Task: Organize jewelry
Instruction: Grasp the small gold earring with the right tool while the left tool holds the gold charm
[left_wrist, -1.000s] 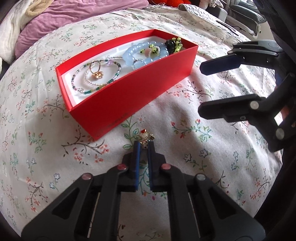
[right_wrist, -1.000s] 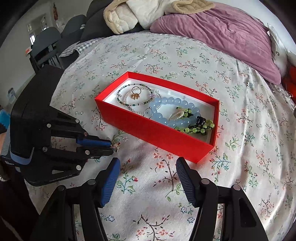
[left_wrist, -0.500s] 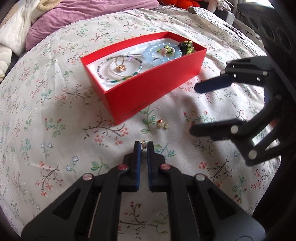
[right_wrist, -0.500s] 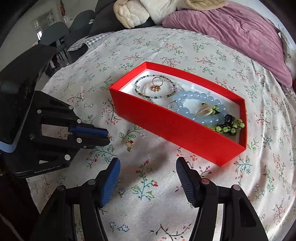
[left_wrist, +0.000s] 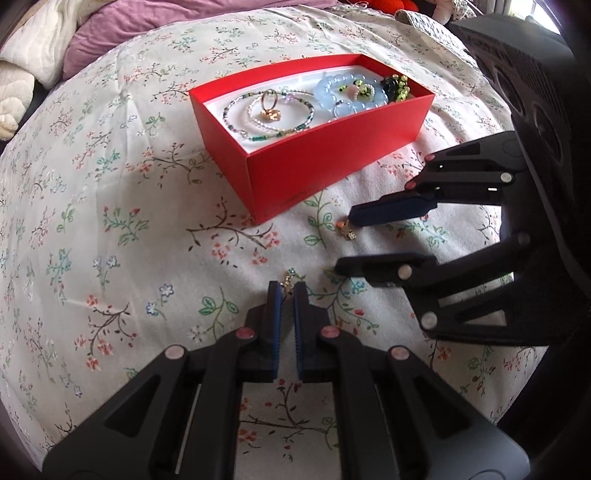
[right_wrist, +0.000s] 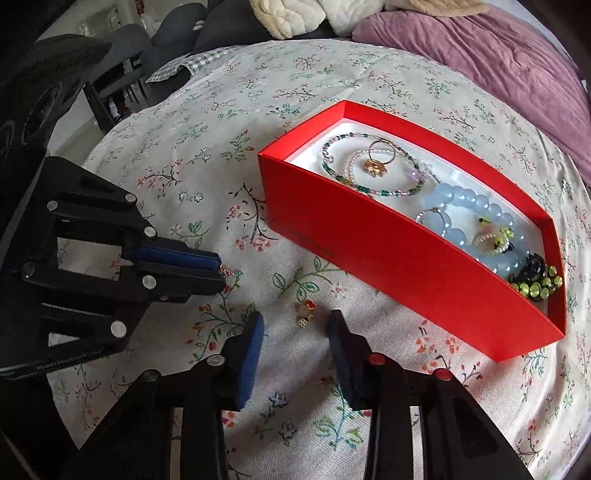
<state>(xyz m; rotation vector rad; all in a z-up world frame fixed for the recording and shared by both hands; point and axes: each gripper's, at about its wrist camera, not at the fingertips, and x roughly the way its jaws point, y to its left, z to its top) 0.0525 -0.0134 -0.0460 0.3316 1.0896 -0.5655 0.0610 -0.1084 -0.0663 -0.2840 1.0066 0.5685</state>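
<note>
- The red box (right_wrist: 388, 258) is smooth matte card, long and shallow with a white lining. In the right wrist view its long axis runs from the upper middle of the frame down to the lower right; in the left wrist view the red box (left_wrist: 325, 162) sits upper centre, running left to right and tilting slightly up to the right.
- Inside it lie a thin beaded bracelet (right_wrist: 369, 166) of tiny green and clear beads, a gold ring (right_wrist: 376, 162) with a flower-shaped top, a chunky bracelet of round pale blue beads (right_wrist: 465, 210) with a glossy translucent look, and a cluster of shiny green and black beads (right_wrist: 535, 277) at the lower right end.
- The bedspread (left_wrist: 110, 221) is soft cream fabric printed with small twigs and flowers, lightly creased.
- The left gripper (left_wrist: 286, 291), black plastic with blue ribbed pads, is at the bottom centre of its own view, pressed together on a tiny glinting charm (left_wrist: 289, 277) that pokes out past the tips.
- A small earring (right_wrist: 306, 313), a red and gold bit with a yellowish cube-like bead, lies on the fabric in front of the box's near wall, lower centre of the right wrist view.
- The right gripper (right_wrist: 295, 332) has its jaws closing, one either side of the earring; the pads are clear of it.
</note>
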